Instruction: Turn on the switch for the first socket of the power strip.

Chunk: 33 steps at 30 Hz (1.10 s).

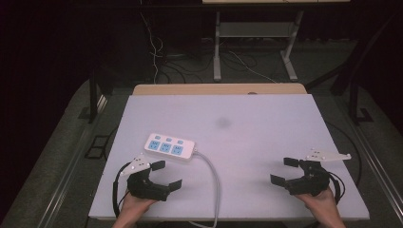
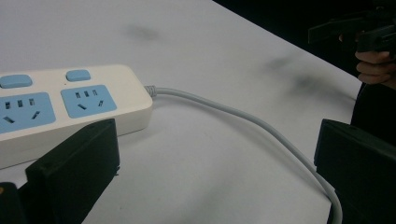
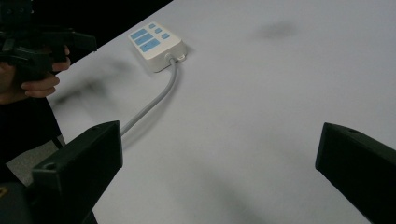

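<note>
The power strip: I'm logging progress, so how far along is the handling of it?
Nothing looks done yet. The power strip lies flat on the white table, its grey cable trailing off the near edge, nothing plugged into the sockets. In hand: the left gripper sits open just short of the strip; the right gripper is open, well away. Left: closing in and taking hold of strip or cable.

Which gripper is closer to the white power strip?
Left. The left gripper sits just in front of the power strip, open. The right gripper is far off to its right, also open.
</note>
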Tool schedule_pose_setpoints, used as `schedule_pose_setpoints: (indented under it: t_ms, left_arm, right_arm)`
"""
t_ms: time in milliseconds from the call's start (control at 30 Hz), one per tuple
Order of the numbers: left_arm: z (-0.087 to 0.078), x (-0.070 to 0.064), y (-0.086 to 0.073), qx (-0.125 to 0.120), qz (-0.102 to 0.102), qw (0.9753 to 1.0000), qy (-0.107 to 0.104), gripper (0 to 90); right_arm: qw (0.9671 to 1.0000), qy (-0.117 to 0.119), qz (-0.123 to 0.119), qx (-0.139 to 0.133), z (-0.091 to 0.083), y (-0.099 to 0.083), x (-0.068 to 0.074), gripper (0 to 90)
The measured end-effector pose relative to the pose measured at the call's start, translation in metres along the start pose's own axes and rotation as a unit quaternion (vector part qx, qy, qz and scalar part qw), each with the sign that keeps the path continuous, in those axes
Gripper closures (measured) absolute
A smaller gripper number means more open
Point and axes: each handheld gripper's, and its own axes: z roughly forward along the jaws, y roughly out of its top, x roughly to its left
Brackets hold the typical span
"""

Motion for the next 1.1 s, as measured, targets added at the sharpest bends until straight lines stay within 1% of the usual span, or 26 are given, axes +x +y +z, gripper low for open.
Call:
schedule_pose_setpoints:
  t_ms: [200,333,467,767,867,933,1100]
  left_arm:
    - [-0.0011,0.0005,0.0,-0.003,-0.001,1.0,-0.001,0.0]
    - [-0.0017,0.0006,0.0,-0.003,-0.001,1.0,-0.001,0.0]
    - [-0.0022,0.0017,0.0005,0.002,-0.006,1.0,-0.006,0.0]
    - [-0.005,0.0011,0.0014,0.008,0.002,1.0,-0.004,0.0]
    - [-0.004,0.0004,0.0019,0.014,0.008,0.9999,-0.004,0.0]
    - [-0.003,-0.0004,0.002,0.016,0.008,0.9998,-0.006,0.0]
    - [-0.0004,-0.002,0.0036,0.029,0.015,0.9994,-0.008,0.0]
  right_arm:
    - [0.9999,0.001,-0.005,0.015,0.0038,-0.0009,0.0005,0.2]
    - [0.9998,0.0,-0.007,0.017,0.005,-0.0015,0.0003,0.2]
    - [0.9998,0.0,-0.007,0.021,0.0055,-0.002,-0.0002,0.2]
    - [0.9994,0.002,-0.01,0.032,0.008,-0.0032,-0.0004,0.2]
    - [0.9993,0.002,-0.012,0.034,0.0087,-0.0033,0.0004,0.2]
    - [0.9993,0.002,-0.012,0.035,0.0088,-0.0034,0.0003,0.2]
    - [0.999,-0.001,-0.015,0.042,0.0095,-0.0037,0.0008,0.2]
